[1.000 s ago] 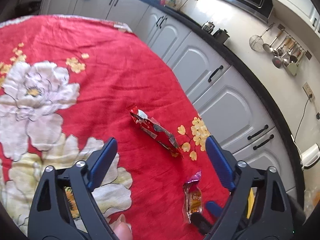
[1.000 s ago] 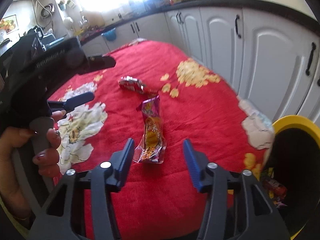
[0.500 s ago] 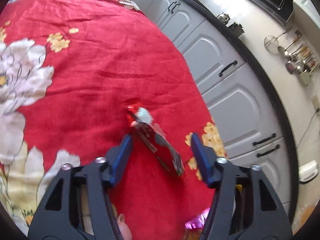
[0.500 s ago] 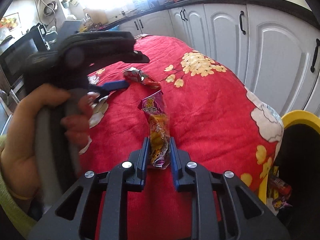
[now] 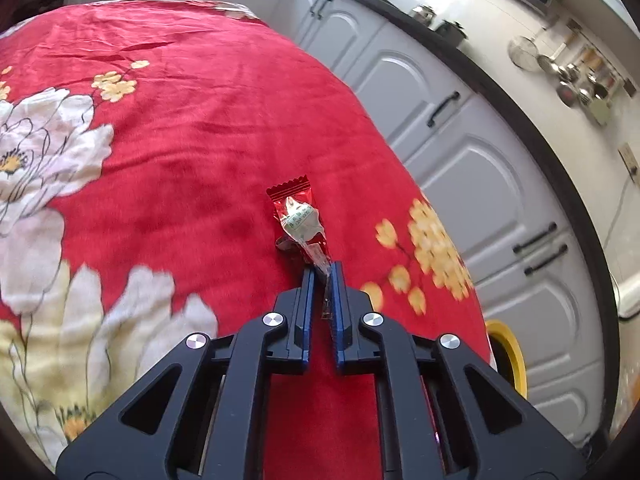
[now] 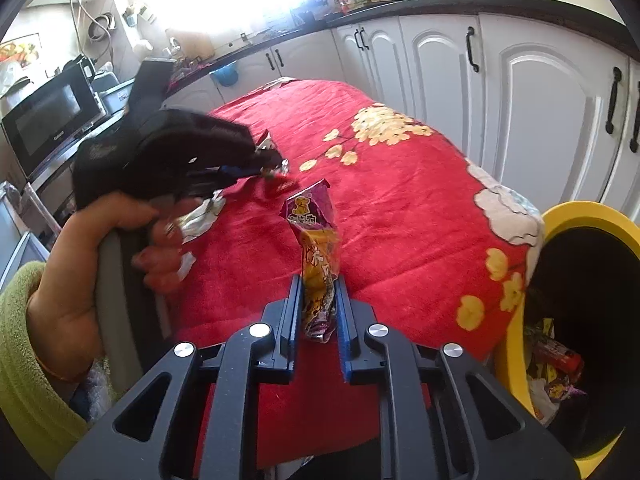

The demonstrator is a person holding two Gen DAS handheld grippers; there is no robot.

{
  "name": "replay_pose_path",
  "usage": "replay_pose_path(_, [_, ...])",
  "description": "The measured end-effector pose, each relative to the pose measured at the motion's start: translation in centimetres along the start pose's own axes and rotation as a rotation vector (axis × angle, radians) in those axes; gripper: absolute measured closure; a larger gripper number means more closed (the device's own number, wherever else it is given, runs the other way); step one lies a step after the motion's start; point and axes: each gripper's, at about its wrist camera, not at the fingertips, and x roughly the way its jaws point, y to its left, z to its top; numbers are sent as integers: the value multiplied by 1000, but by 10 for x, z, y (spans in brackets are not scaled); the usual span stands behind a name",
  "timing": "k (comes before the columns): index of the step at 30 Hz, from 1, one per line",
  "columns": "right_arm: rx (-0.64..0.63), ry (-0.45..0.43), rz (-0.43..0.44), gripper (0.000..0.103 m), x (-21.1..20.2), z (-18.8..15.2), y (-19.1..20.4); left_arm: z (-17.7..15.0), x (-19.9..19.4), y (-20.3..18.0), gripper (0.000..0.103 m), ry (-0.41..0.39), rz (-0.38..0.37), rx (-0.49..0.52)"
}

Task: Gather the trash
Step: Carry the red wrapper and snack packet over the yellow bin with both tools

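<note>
Over the cloth (image 5: 208,128), both grippers (image 5: 323,276) (image 6: 318,292) clamp wrappers (image 5: 298,220) (image 6: 316,248); each should lift clear before swinging to the bin (image 6: 520,340).

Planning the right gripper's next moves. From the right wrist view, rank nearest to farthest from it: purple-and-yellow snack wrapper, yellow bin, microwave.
1. Purple-and-yellow snack wrapper: clamped between the right gripper pads.
2. Yellow bin: to the right, just past the table's edge, trash inside.
3. Microwave: far left, on the counter.
</note>
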Motion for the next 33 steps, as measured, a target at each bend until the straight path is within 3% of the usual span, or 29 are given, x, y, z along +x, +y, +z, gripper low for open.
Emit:
replay_pose_path(16, [109, -98, -71, 94, -51, 2, -47, -49, -41, -58, 100, -37, -52, 254])
replay_pose_path(33, [165, -166, -169, 94, -102, -10, -95, -77, -62, -127, 100, -63, -153, 404])
